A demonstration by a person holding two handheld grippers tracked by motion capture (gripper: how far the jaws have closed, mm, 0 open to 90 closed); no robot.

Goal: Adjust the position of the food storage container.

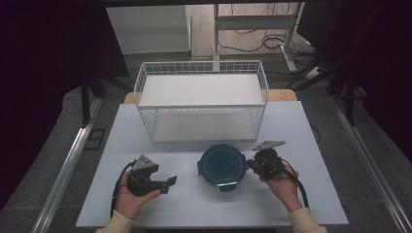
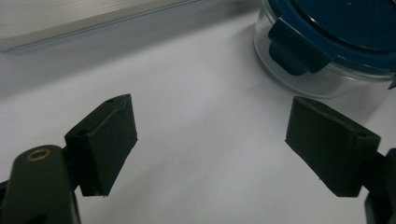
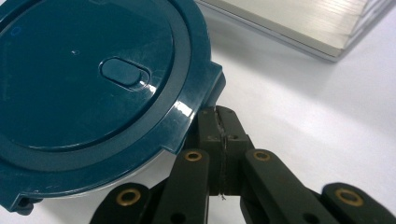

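Black jaws of the right gripper [image 3: 219,140] pressed fully together, tips tucked against the rim of the round teal-lidded container [image 1: 221,165]; left gripper [image 2: 210,144] spread wide over bare white table [image 1: 194,204], holding nothing; container upright, lid up, between both grippers, in front of the wire basket [image 1: 201,99]; round, without a long axis

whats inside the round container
Cannot tell: the blue lid covers the container from above. In the left gripper view a strip of clear wall under the lid looks empty; the rest is hidden.
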